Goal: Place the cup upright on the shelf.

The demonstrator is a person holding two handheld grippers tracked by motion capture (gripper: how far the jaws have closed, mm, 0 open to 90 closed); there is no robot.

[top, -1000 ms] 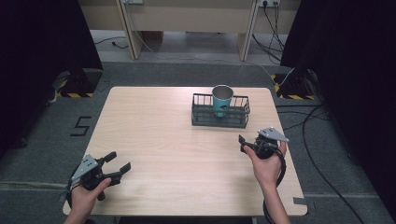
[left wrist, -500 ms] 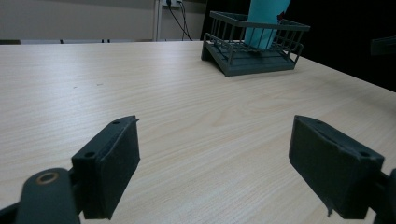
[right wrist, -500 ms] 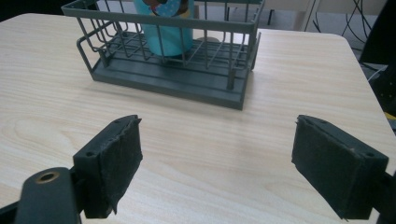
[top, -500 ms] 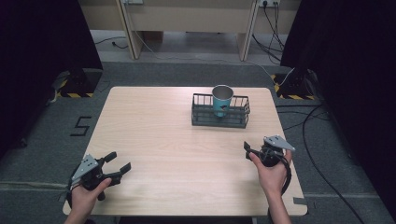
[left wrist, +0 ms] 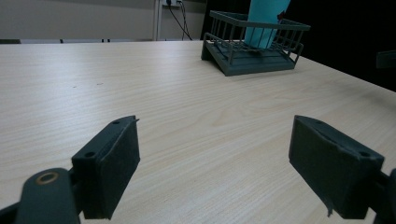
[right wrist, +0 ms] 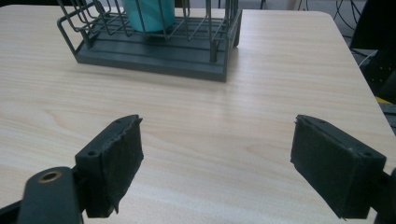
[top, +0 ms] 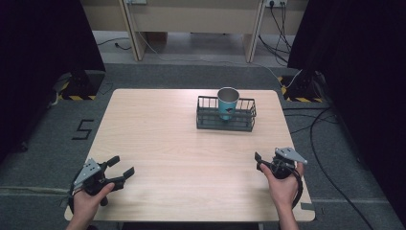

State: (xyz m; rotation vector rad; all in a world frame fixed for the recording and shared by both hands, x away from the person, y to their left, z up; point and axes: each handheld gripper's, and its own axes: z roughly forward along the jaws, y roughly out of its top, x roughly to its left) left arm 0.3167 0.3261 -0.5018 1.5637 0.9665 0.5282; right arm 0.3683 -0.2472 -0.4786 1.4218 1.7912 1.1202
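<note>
Cup (top: pixel 228 102) is teal with a metal rim; it stands upright inside the dark wire rack (top: pixel 207 114) on the far half of the table (top: pixel 158 143), right of centre, and is well apart from both grippers. Near edge, left corner: left gripper (top: pixel 121 168) sits in the person's left hand (top: pixel 86 201), low over the wood, jaws spread wide with nothing between them. In the left gripper view the two black pads (left wrist: pixel 109 163) frame bare tabletop, and the rack (left wrist: pixel 254 58) with the cup (left wrist: pixel 266 21) shows far off toward the upper right. Near edge, right side: right gripper (top: pixel 257 162) is held in the right hand (top: pixel 282 187), its grey three-cornered plate (top: pixel 289 155) on top and its cable looping past the wrist. Its jaws stand wide apart and empty; the right gripper view shows both pads (right wrist: pixel 112 165) over bare wood, aimed at the rack (right wrist: pixel 159 51), which lies ahead and slightly left with the cup (right wrist: pixel 149 14) in its left part. Far beyond the table: grey floor (top: pixel 191 76), a floor marking like the digit 5 (top: pixel 82 129) to the left, cables (top: pixel 325 139) trailing on the right, and black curtains (top: pixel 43 48) on both sides.
</note>
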